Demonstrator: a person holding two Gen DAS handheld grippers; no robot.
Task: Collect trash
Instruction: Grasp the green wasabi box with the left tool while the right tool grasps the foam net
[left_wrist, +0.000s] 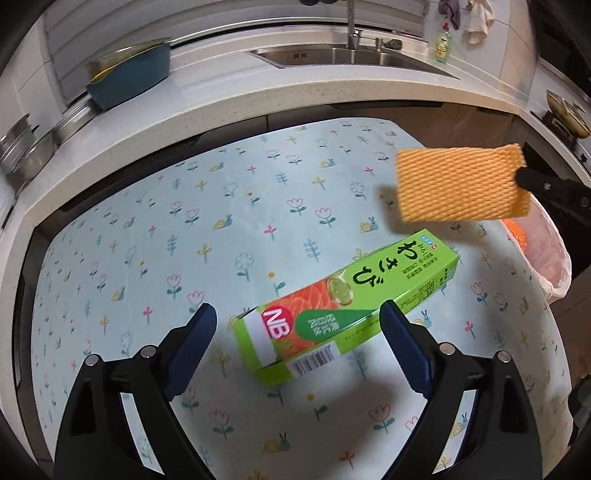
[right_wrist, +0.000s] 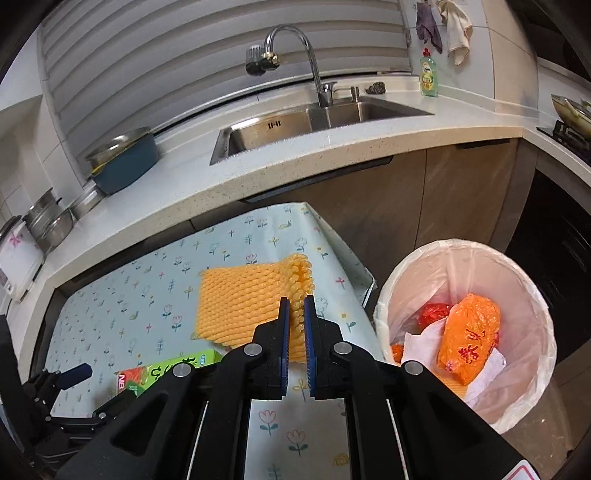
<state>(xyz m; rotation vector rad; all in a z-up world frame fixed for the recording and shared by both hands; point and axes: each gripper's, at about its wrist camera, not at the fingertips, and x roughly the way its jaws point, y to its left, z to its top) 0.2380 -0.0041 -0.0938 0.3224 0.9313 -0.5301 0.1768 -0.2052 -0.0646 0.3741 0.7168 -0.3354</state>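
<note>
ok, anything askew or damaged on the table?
The green wasabi box lies on its side, skewed across the floral table cover, its near end flap popped open. No spill visible.

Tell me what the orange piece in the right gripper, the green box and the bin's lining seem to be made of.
Orange net sleeve: looks like soft foam mesh, matte; woven ribbed strands, squashed between the jaws.
Green box: likely thin printed cardboard, slightly glossy; sharp folded edges, barcode, open end flap.
Bin liner: thin translucent plastic film, by its wrinkles and pale sheen over the rim.
</note>
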